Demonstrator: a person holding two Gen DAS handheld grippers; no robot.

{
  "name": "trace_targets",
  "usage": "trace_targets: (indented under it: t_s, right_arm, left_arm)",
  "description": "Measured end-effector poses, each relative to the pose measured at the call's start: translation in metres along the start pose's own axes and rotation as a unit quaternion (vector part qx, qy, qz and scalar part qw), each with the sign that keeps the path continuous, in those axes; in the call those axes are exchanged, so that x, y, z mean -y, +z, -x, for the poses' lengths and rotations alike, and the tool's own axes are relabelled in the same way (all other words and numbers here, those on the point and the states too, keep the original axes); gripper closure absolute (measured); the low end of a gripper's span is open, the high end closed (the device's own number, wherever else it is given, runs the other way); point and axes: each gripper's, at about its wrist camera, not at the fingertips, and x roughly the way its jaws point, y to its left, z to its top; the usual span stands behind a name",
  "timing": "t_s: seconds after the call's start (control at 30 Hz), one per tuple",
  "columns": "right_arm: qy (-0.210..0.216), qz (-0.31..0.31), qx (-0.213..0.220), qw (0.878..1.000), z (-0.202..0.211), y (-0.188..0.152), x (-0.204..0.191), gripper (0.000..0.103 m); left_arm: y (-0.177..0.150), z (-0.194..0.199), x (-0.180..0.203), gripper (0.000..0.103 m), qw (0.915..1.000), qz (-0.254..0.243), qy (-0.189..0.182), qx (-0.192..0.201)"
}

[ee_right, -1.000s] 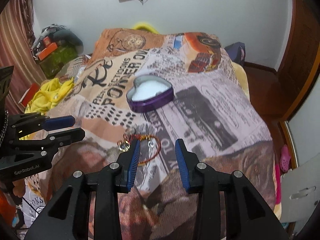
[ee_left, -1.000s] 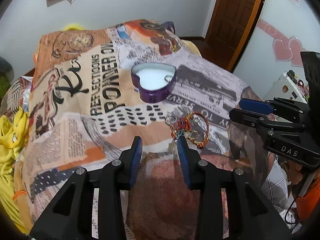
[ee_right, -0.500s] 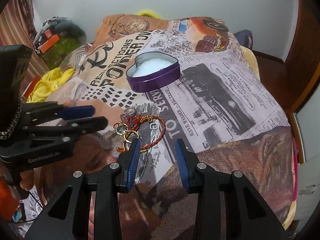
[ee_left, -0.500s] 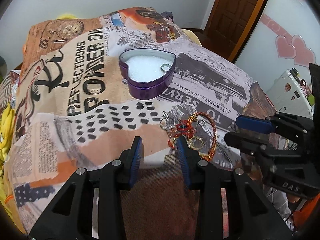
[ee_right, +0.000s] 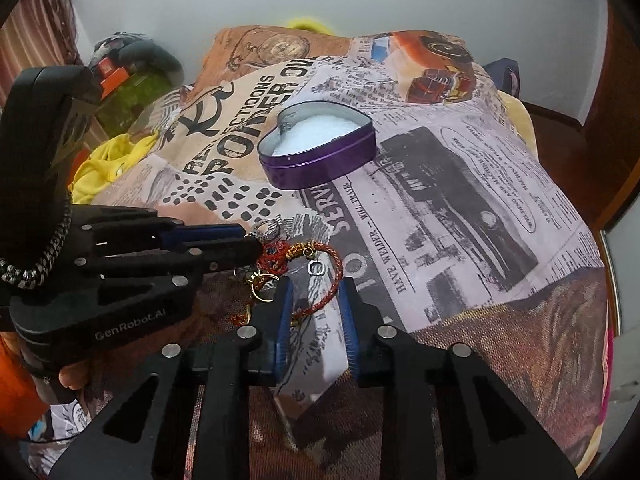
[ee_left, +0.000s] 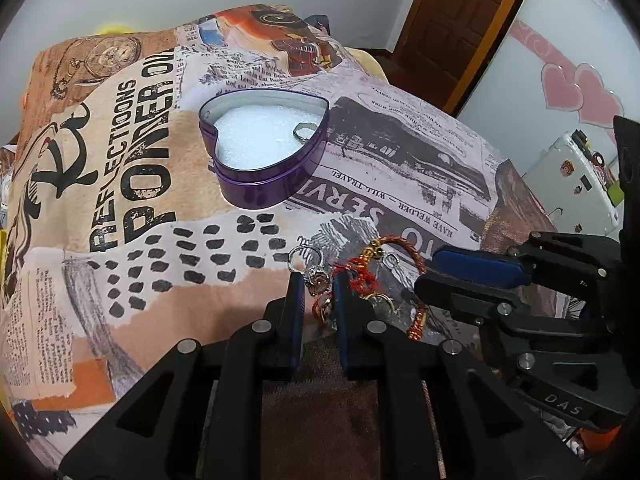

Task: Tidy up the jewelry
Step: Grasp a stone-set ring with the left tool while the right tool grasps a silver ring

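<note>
A heap of jewelry lies on the printed bedspread (ee_left: 132, 280). My left gripper (ee_left: 319, 290) is closing its jaws on a silver ring with a pink stone (ee_left: 318, 280), and both pads touch it. In the right wrist view the left gripper (ee_right: 256, 240) comes in from the left. My right gripper (ee_right: 316, 300) is closing too, and the red braided bracelet (ee_right: 320, 304) runs loosely between its pads. Beyond the heap sits a purple heart-shaped tin (ee_left: 264, 188), open, with white lining and one ring (ee_left: 304, 132) inside.
A gold ring (ee_right: 262, 284) and a small silver ring (ee_right: 316, 267) lie in the same heap. Yellow cloth (ee_right: 108, 160) is bunched at the bed's left side. A wooden door (ee_left: 452, 20) and a white box (ee_left: 572, 184) stand to the right.
Both grippers have come down onto the jewelry heap and narrowed their jaws. The left now straddles the stone ring and the right straddles the red bracelet.
</note>
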Motion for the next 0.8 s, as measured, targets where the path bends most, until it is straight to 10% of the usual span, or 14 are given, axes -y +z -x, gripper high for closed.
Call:
trace_targets:
  t_s: [0.8]
  right_arm:
    - [-0.04, 0.049, -0.015, 0.998, -0.024, 0.007, -0.012, 0.089]
  left_arm:
    - [-0.011, 0.021, -0.013, 0.093, 0.9988, 0.02, 0.022, 0.04]
